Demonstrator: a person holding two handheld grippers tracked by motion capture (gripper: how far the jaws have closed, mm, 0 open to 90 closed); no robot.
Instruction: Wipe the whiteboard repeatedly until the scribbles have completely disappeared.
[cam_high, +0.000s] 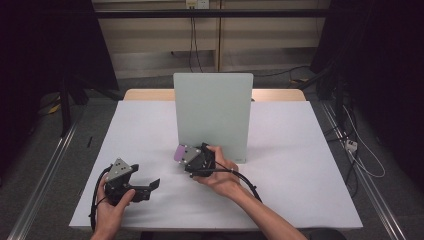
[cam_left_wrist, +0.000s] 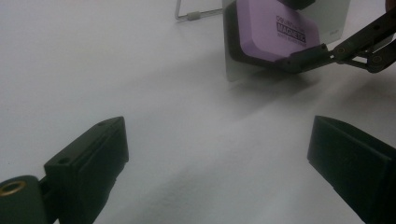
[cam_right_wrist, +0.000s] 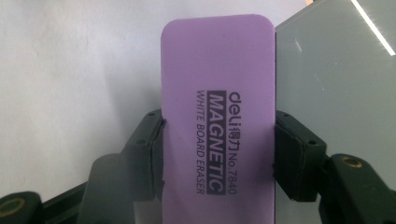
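A: High view, near edge first. Left gripper (cam_high: 152, 185) sits low at lower left of frame, hand wrapped round its body, jaws spread wide with nothing between them. It rests on the white table (cam_high: 300, 165).

B: Left gripper view agrees: both black pads apart over bare surface. And the right one?

A: Right gripper (cam_high: 181, 154) at centre frame, hand under it, palm turned up, forearm running in from lower right. Jaws clamped on the flat purple rectangular whiteboard eraser (cam_right_wrist: 217, 121), pinching its two long edges.

B: Eraser position?

A: Held at the lower left corner of the upright pale grey-green board (cam_high: 212, 115), just off the table. Whether it touches the board, can't tell.

B: Risks?

A: My read: the board stands on a thin wire foot, so a hard sideways push could tip or slide it. The grip is near one end of the eraser, so pressure could twist it in the pads.
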